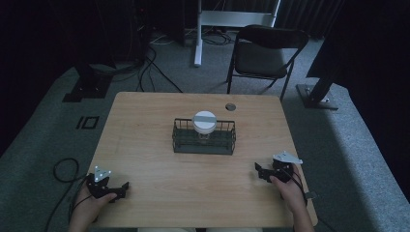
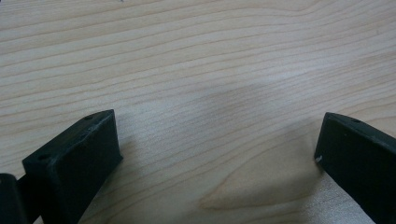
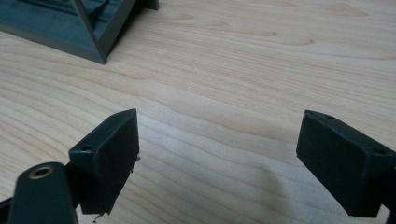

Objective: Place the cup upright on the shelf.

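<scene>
Wooden table (image 1: 159, 193) — dark wire basket (image 1: 204, 144), centred

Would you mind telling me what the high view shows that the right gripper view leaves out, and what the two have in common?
The high view alone takes in the white jar standing in the wire basket, the left gripper at the near left edge, the person's hands, the folding chair and the carpeted floor beyond. The right gripper view alone gives a close look at the right gripper, with its black jaws spread wide over bare wood. Both share the wooden table and the basket, seen by one corner in the gripper view.
</scene>
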Available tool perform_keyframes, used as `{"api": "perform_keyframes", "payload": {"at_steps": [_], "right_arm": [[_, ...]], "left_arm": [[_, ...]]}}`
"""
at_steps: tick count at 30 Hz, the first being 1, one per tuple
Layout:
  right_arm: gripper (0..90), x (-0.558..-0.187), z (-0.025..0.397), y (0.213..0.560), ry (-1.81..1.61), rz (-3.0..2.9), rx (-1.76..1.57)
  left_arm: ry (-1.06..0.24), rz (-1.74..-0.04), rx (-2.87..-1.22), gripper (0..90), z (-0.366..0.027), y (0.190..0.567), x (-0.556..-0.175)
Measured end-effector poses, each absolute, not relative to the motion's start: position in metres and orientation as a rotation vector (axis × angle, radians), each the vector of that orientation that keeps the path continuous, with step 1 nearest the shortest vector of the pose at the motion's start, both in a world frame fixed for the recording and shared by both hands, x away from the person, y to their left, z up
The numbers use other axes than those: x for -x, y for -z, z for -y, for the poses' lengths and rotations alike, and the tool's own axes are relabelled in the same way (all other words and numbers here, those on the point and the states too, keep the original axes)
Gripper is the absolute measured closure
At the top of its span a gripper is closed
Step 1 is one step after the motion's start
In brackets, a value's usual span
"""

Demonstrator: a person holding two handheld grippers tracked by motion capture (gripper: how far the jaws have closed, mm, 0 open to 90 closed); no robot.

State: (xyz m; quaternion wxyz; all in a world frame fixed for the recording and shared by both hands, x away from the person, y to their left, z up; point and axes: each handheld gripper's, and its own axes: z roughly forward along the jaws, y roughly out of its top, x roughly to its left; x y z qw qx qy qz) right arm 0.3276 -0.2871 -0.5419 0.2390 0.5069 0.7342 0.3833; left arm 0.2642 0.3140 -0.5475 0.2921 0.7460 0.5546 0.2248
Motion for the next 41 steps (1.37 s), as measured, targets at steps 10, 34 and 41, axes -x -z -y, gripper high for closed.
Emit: {"api": "perform_keyframes", "payload": {"at_steps": [10,34,41], "right_arm": [[13.0,-0.3283,0.289,0.5481,-0.986,-2.009,-1.425],[12.4,-0.3324,0.2914,0.551,-0.904,-2.076,-1.46],[12.0,-0.3326,0.2914,0.5509,-0.904,-2.08,-1.457]], "left_arm": [[-0.599,-1.478,-1.988,0.3,-0.314,0.5475,-0.2642],[-0.599,-1.478,-1.989,0.3,-0.314,0.5475,-0.2642],[-0.599,-1.479,-1.986,0.2,-0.3139,0.5475,-0.2642]]}}
